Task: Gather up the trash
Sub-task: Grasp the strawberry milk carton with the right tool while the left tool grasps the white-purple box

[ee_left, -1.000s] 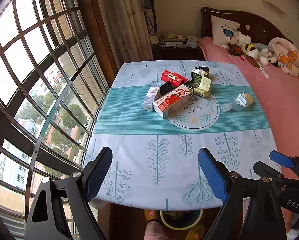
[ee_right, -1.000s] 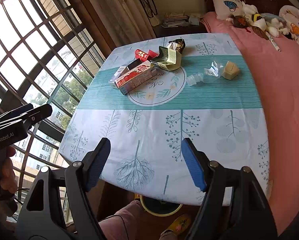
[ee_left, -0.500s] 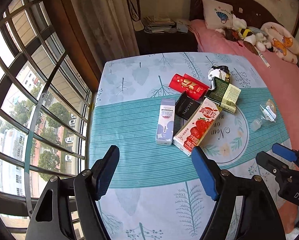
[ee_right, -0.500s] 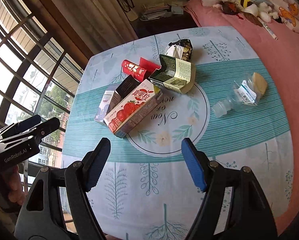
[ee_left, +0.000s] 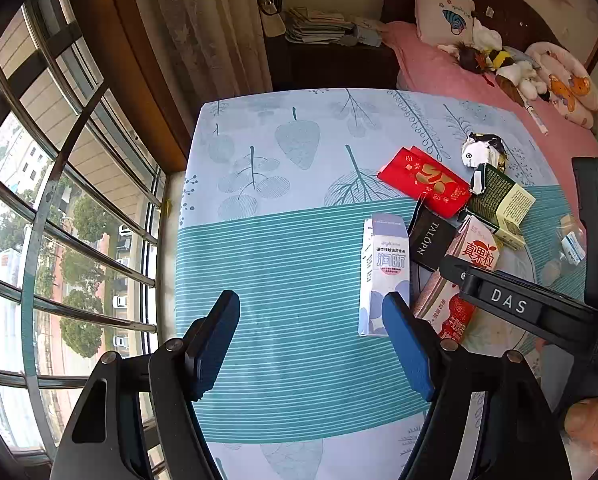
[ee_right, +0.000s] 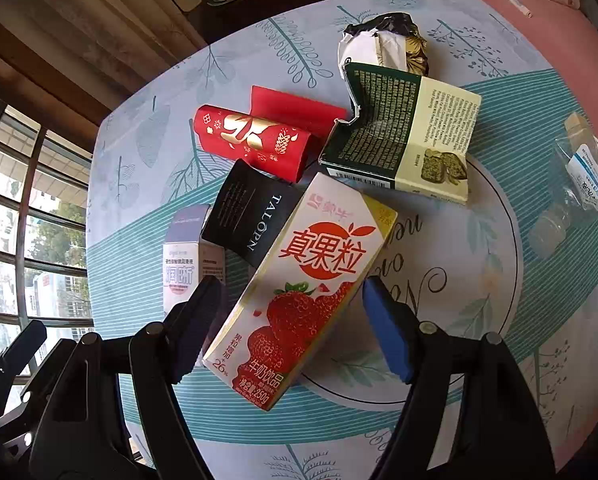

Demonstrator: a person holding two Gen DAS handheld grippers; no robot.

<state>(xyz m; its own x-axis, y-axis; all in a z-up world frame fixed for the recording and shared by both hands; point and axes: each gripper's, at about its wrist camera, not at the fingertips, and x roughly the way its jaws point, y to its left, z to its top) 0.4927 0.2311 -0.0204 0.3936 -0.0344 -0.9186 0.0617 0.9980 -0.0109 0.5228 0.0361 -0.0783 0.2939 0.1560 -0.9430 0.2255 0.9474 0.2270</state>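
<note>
The right claw [ee_right: 287, 328] is spread wide with the strawberry milk carton [ee_right: 303, 288] lying between its fingers, neither pad clearly touching it. The carton rests on the bench [ee_right: 439, 320], leaning on a black box [ee_right: 251, 216]. The left claw [ee_left: 311, 344] is spread too, over bare cloth, a white-and-purple box [ee_left: 385, 276] just beside its right finger.

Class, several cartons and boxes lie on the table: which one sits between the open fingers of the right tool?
The strawberry milk carton; the right tool straddles its lower end, unlike the other boxes.
</note>
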